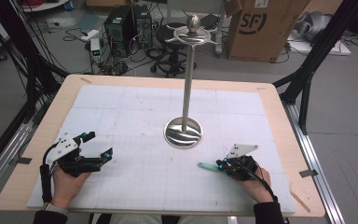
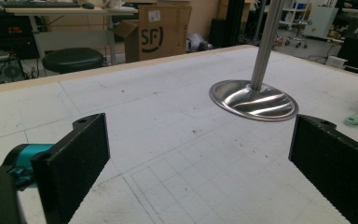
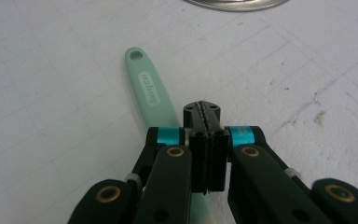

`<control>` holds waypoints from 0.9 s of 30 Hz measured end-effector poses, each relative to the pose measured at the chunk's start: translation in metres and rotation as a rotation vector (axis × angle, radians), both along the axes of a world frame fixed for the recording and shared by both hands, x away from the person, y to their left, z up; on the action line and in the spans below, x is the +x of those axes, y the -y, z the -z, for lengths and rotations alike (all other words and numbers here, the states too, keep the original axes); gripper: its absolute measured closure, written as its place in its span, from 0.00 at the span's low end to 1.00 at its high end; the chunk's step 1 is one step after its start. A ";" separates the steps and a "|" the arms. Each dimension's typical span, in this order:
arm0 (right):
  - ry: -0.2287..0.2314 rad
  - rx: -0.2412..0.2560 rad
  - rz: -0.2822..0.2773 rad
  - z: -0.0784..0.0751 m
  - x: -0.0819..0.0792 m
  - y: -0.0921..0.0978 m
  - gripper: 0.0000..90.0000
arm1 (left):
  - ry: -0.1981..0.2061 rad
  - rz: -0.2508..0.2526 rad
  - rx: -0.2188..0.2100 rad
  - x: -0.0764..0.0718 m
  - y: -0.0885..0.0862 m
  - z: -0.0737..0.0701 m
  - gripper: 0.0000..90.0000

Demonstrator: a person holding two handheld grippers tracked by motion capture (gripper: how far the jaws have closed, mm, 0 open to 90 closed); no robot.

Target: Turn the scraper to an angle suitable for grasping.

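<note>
On the left of the worktop [image 1: 270, 100], the left gripper [image 1: 95, 151] rests low over the white gridded mat [image 1: 135, 116], held in the person's left hand [image 1: 67, 179]. Its jaws stand wide apart with nothing between them; in the left gripper view they frame bare mat.

Near the middle of the mat stands a metal stand [image 1: 185, 93]: a round shiny base [image 2: 253, 99] with a thin upright pole that ends in a knob and curved arms at the top. It is well apart from both grippers.

To the right, the right gripper [image 1: 221, 164] lies low near the front edge, held in the right hand [image 1: 256, 182]. Its jaws are clenched together. In the right gripper view a mint-green handle [image 3: 150, 88] with a hole at its far end lies flat on the mat, running under the gripper's left side; whether the jaws pinch it cannot be told. In the high view the handle pokes out leftward from the gripper, in front of the base.
</note>
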State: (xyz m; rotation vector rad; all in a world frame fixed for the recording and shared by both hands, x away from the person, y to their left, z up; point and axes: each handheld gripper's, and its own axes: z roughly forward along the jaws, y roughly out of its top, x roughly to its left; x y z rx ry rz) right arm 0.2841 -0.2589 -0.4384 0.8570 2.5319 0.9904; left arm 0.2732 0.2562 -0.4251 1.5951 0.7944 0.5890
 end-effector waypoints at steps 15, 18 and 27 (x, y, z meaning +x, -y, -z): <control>0.095 0.274 0.062 -0.028 -0.018 0.051 0.94 | -0.004 0.000 0.001 0.000 0.000 0.000 0.06; 0.079 0.293 0.066 -0.028 -0.020 0.060 0.79 | -0.005 0.002 0.007 0.000 0.000 0.000 0.06; 0.050 0.348 0.090 -0.030 -0.015 0.068 0.36 | -0.007 -0.007 -0.001 -0.003 -0.004 0.001 0.06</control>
